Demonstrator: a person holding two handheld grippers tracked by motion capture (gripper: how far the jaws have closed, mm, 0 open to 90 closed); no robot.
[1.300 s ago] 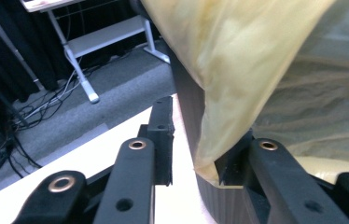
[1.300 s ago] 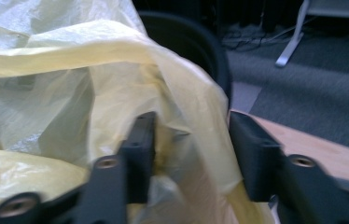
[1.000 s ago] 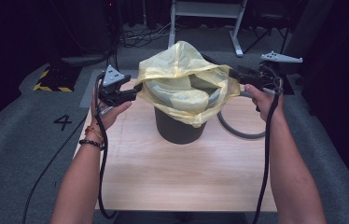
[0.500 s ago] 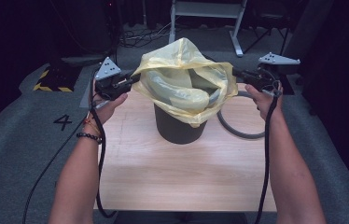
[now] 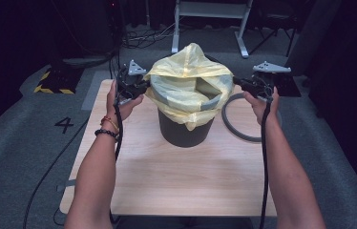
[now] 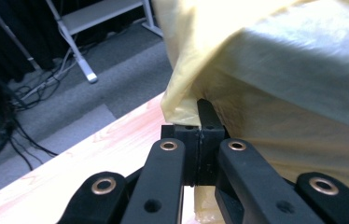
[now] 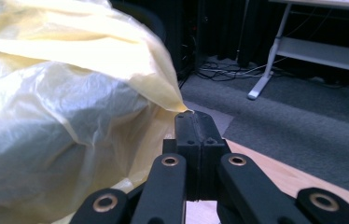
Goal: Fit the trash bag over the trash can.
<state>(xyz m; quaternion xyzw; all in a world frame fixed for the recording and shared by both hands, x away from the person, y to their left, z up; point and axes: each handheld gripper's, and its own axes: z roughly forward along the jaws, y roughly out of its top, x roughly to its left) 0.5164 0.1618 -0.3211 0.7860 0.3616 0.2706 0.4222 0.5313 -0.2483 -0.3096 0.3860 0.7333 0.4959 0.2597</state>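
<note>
One yellow bag [image 5: 186, 78], one bin [image 5: 184, 131], two tools, left tool [image 5: 144, 86], right tool [image 5: 237, 81]

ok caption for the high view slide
Both grippers, left and right, pinch the yellow bag lining a dark bin.

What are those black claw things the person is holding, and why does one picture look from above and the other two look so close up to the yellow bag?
Those are grippers: hand-held tools with two black jaws that pinch like tongs. A person holds the left gripper and the right gripper, one in each hand.

The big picture comes from a camera up high, looking down on the wooden table. The two close-up pictures come from little cameras riding on each gripper, so you look right along the jaws.

On the table stands a dark bin with a yellow plastic bag draped over its top. A grey ring lies beside it.

Both grippers have just been closing. Each now pinches an edge of the bag, one on each side.
</note>
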